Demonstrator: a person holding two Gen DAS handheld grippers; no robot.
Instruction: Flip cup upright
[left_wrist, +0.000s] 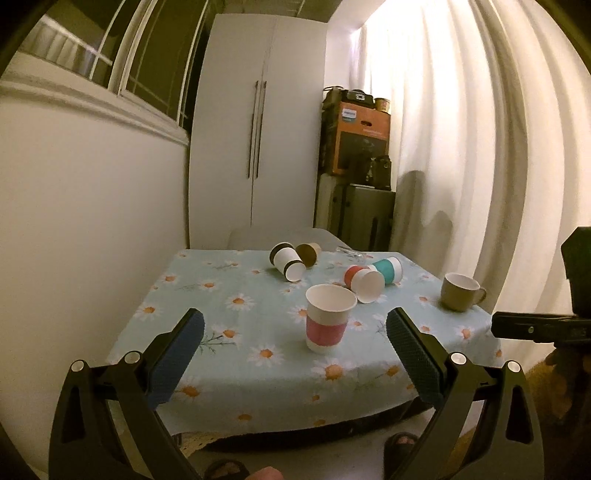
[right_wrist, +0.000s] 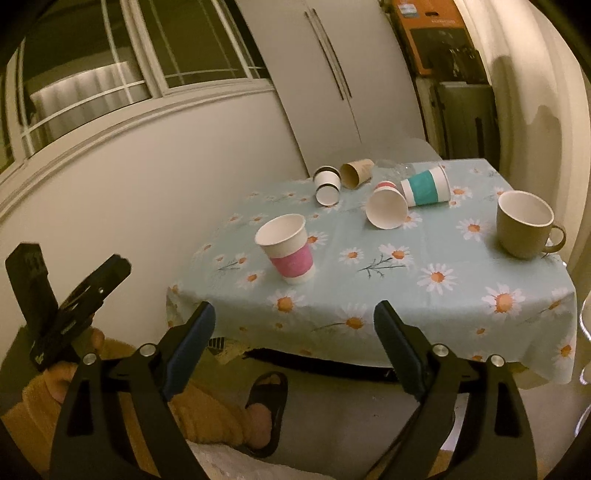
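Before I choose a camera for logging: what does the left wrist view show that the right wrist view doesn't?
Only the left wrist view shows the white curtain and the left gripper, open. Only the right wrist view shows the right gripper, open, and the sandalled foot. Both share the upright pink-banded cup, the mug, four cups lying on their sides, and the daisy tablecloth.

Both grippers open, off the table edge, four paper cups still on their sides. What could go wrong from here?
1. The red-banded cup lies against the teal-banded cup; gripping one may roll the other.
2. The black-banded cup and the brown cup lie near the far edge; a nudge might send them off.
3. The upright pink-banded cup stands in front of them; reaching past with the left gripper or right gripper could topple it.
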